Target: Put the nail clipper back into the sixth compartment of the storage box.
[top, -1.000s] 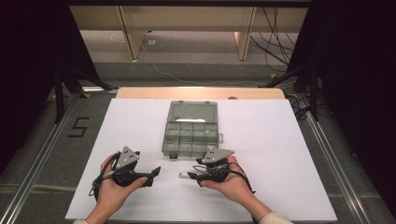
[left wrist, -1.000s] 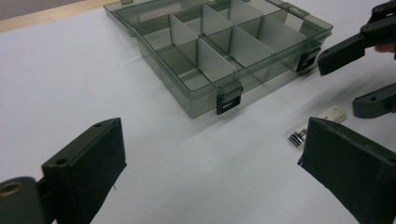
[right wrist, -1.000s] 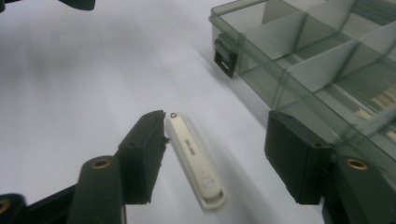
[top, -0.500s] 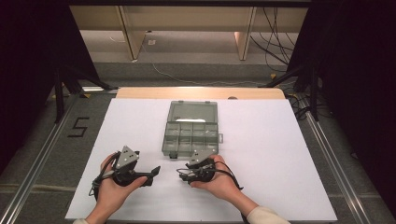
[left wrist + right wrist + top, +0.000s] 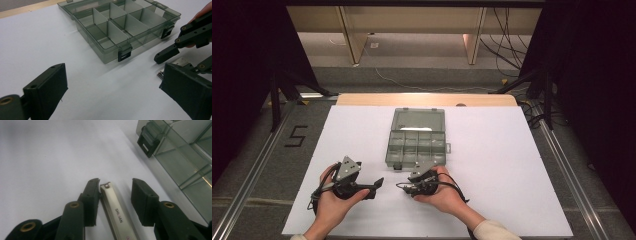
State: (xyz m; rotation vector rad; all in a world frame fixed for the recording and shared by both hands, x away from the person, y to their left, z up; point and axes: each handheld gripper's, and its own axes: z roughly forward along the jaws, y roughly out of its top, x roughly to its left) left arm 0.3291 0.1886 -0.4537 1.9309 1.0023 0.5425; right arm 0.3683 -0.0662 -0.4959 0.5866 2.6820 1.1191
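Clipper between closing right claw pads

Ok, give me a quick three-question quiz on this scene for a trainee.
1. True or false: the box on the table is closed.
2. What lies between the jaws of the right gripper? A) a key B) a nail clipper C) a screw
3. Which gripper has nothing between its jaws?
Key: 1. False; its lid lies open. 2. B; the jaws have just been closing around it, with a gap left on one side. 3. The left gripper.
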